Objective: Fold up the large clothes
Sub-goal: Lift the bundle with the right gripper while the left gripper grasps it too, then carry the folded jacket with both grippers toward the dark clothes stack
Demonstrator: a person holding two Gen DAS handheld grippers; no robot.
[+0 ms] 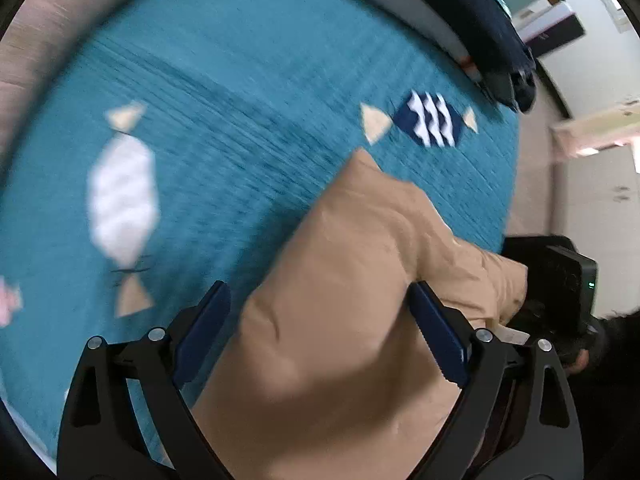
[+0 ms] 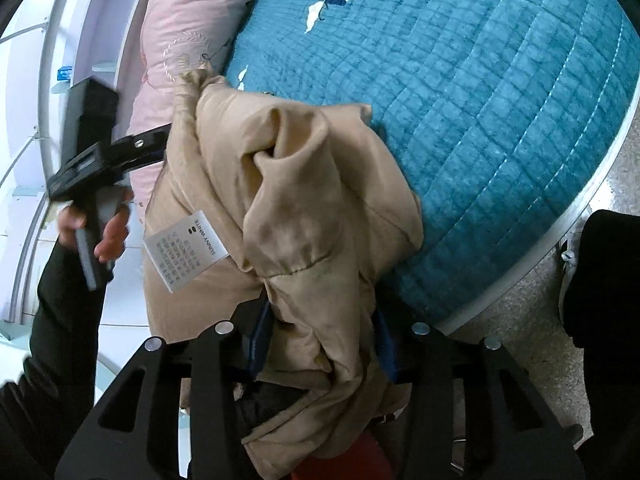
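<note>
A tan padded jacket [image 1: 344,288] hangs bunched over the edge of a teal quilted bed cover [image 1: 240,112]. My left gripper [image 1: 320,332] is open; its blue fingers stand wide apart, with the jacket's fabric lying loosely between them. In the right wrist view my right gripper [image 2: 320,344] is shut on a thick fold of the jacket [image 2: 304,208], whose white care label [image 2: 186,250] faces the camera. The left gripper [image 2: 120,152] shows there at the left, held by a hand, beside the jacket's edge.
The teal cover [image 2: 480,100] has candy-shaped patches [image 1: 428,120] [image 1: 122,196]. A pink pillow [image 2: 188,28] lies at its far side. Dark folded clothes [image 1: 492,20] sit at the cover's edge. White shelving [image 2: 36,80] stands to the left. A speckled floor [image 2: 532,312] runs beside the bed.
</note>
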